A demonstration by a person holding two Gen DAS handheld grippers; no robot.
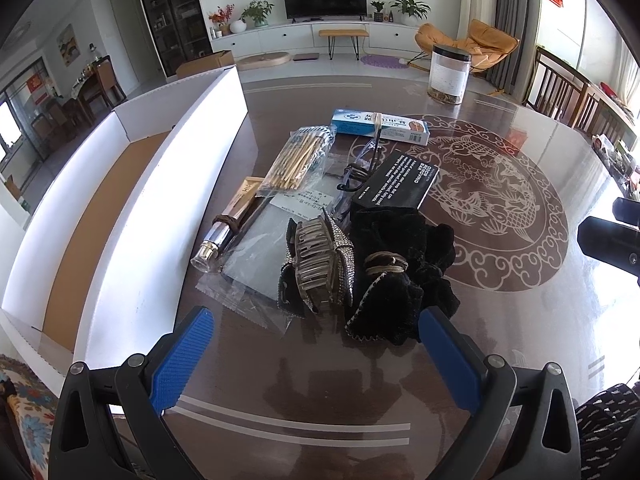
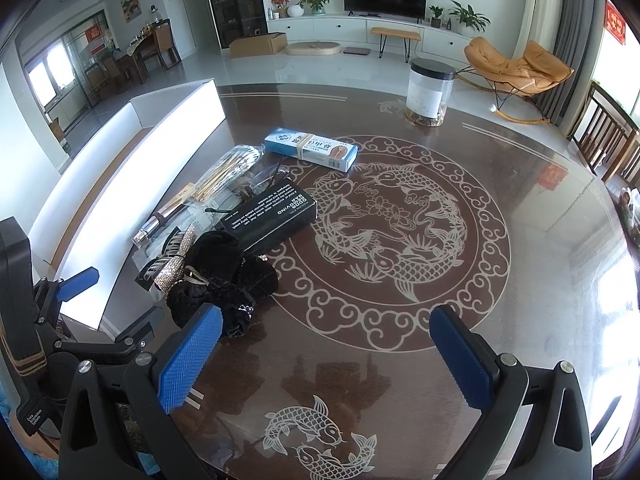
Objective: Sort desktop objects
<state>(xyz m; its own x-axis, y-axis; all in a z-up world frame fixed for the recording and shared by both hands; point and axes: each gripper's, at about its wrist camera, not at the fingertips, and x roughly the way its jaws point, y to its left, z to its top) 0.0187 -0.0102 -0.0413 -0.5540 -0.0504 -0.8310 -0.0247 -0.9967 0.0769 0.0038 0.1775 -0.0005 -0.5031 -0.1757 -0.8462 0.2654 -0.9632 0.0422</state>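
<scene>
Nothing is being held by the spread left gripper (image 1: 316, 344) or right gripper (image 2: 326, 344); the pile (image 1: 320, 216) is being left unsorted at frame centre, the box (image 1: 104, 216) at left unfilled.

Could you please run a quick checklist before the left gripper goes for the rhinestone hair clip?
1. Left gripper open and empty: ok.
2. Rhinestone hair clip lies ahead between the fingers, nothing on top: ok.
3. Clip free of the black velvet scrunchie beside it: cannot tell, they touch.
4. White box open to receive items: ok.
5. Right gripper open, clear of the pile: ok.
</scene>
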